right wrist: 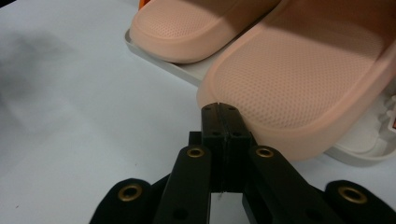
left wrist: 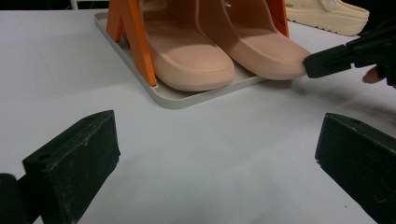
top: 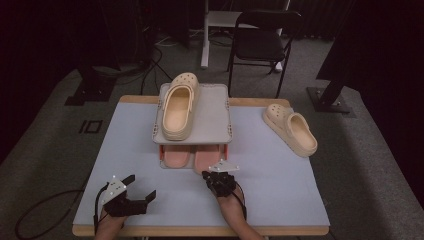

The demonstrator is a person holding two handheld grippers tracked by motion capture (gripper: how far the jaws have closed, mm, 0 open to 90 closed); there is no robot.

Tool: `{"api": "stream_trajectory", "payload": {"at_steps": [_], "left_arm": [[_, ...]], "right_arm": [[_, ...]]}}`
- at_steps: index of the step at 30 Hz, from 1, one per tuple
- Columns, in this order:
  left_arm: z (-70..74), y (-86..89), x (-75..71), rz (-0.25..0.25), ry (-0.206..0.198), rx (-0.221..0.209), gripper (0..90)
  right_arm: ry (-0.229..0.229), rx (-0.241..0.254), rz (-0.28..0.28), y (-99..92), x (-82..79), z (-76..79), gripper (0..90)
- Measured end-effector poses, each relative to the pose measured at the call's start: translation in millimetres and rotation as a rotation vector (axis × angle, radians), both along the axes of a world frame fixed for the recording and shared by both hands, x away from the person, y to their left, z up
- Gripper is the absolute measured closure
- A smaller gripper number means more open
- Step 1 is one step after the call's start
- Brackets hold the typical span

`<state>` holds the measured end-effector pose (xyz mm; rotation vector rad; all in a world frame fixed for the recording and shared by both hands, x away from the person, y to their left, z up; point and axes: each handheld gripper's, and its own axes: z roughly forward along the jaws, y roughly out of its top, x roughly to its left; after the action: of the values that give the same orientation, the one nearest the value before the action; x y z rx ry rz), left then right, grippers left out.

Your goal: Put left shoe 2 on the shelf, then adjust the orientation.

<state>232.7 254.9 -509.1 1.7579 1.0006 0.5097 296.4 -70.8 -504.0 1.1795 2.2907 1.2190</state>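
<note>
Two pink slippers (top: 176,156) (top: 206,156) lie side by side on the lower tray of a small grey shoe rack (top: 212,122). A cream clog (top: 179,107) rests on its top shelf. My right gripper (top: 206,175) is shut with nothing between its jaws. Its tip (right wrist: 222,112) sits against the toe of the right-hand pink slipper (right wrist: 303,79), beside the other slipper (right wrist: 196,28). My left gripper (top: 141,186) stands open near the table's front left, jaws wide apart (left wrist: 215,158), facing the slippers (left wrist: 191,51) from a distance.
A second cream clog (top: 291,130) lies loose on the table at the right, also seen as a clog (left wrist: 331,14) beyond the rack. Orange posts (left wrist: 135,37) hold up the rack's top shelf. A black chair (top: 260,42) stands behind the table.
</note>
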Motion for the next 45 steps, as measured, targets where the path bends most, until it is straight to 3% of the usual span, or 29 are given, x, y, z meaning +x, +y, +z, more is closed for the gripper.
{"api": "stream_trajectory", "payload": {"at_steps": [17,21,23,26,28,34,40,45], "left_arm": [[-0.6,-0.1,0.4,-0.001,0.001,-0.001,0.0],[-1.0,0.3,0.9,-0.001,0.004,-0.006,0.0],[-1.2,0.5,1.1,0.001,0.004,-0.003,0.0],[-1.1,0.6,1.0,0.003,0.004,-0.003,0.0],[-0.8,0.5,0.6,0.004,0.004,-0.007,0.0],[-0.3,-0.3,0.8,0.002,0.002,-0.005,0.0],[-1.3,-1.0,0.9,0.004,0.007,-0.007,0.0],[-1.1,-1.7,0.9,0.002,0.007,-0.006,0.0]], "right_arm": [[-0.01,-0.012,-0.005,9.5,12.5,1.4,90.0],[-0.005,0.04,0.007,4.4,9.4,4.1,80.3],[-0.002,0.057,0.03,0.3,5.2,6.4,71.3],[-0.033,0.06,0.059,-6.5,-4.6,10.4,56.8],[-0.061,0.053,0.059,-13.0,-10.8,13.8,54.5],[-0.072,0.082,0.043,-46.5,-15.9,24.4,45.6],[-0.074,0.121,-0.021,-92.1,-11.3,29.6,42.3],[-0.101,0.099,-0.096,-124.2,-4.2,34.2,41.4]]}}
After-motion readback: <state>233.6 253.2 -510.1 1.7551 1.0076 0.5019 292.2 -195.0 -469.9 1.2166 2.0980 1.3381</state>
